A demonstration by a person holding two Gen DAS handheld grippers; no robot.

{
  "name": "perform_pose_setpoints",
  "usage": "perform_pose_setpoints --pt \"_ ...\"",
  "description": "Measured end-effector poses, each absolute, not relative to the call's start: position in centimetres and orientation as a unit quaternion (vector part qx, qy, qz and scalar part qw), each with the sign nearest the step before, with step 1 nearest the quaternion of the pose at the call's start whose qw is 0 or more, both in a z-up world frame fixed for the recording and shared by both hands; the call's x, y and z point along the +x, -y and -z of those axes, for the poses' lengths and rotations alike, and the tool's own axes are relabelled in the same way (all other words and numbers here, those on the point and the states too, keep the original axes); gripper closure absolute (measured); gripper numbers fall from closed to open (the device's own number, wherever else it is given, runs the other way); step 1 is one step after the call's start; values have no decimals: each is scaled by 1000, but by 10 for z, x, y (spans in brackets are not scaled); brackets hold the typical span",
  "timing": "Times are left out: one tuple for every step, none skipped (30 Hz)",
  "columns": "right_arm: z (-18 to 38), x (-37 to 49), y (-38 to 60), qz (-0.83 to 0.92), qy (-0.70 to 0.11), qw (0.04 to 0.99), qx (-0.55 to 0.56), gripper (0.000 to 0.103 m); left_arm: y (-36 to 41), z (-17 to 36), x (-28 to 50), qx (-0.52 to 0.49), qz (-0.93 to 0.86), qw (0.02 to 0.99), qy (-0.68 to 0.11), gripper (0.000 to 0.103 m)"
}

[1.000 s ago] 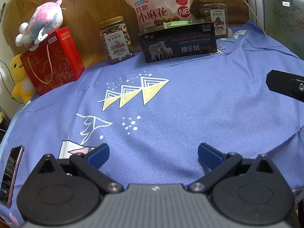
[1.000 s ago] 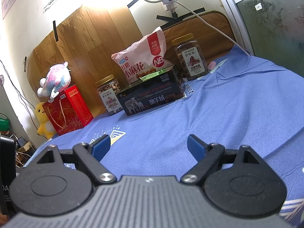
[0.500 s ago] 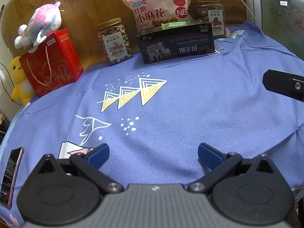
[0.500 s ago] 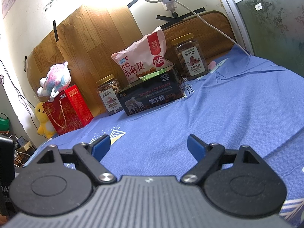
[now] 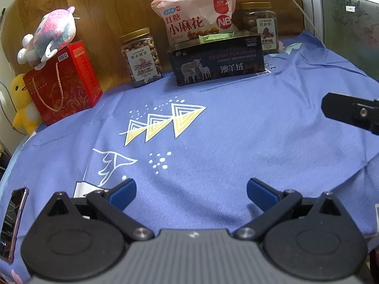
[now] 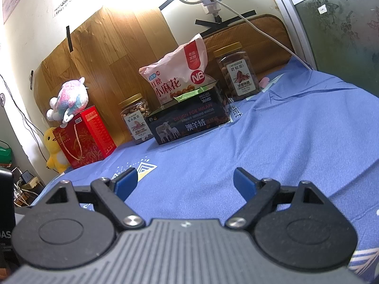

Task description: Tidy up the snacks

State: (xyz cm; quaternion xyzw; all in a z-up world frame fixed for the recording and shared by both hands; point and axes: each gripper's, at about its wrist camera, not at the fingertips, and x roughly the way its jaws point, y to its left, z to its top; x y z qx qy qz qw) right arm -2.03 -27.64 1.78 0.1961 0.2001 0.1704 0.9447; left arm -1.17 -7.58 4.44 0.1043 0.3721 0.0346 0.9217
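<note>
surface: table under a blue cloth [image 5: 236, 142] printed with white and yellow triangles, backed by a wood-grain panel [image 5: 113, 7] on a pale wall.

items along the far edge, left to right:
- far left corner: yellow duck plush [image 5: 22, 104] beyond the edge, just beside a red gift box [image 5: 64, 82]. pink-and-blue plush [image 5: 51, 35] sits on top of the box.
- left nut jar [image 5: 141, 58], gold lid, upright, near the box but apart from it.
- dark box [image 5: 216, 64] with sheep picture, near the middle of the far edge, top open; a green packet [image 5: 220, 36] shows inside.
- pink snack bag [image 5: 196, 21] stands upright behind the dark box, touching or nearly touching it, cannot tell which.
- right nut jar [image 5: 261, 27], gold lid, upright, behind the dark box's right end.

near left edge: a phone [image 5: 14, 220] lies flat.

left tongs [image 5: 190, 193]: spread wide, nothing between the blue pads, over the near part of the cloth.
right tongs [image 6: 184, 181]: also spread wide, holding nothing, low over the cloth; part of them shows at the right edge of the left wrist view.

all snacks are at the far edge, well apart from both tongs.
</note>
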Motion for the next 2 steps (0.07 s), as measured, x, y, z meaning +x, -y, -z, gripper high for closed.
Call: perform_pose_setpoints --pt "-18 -20 276 -170 -200 945 196 13 76 -45 -12 104 -33 922 -371 0" --pt "-18 -20 276 -171 -200 945 196 13 77 -45 -12 104 -31 922 -371 0"
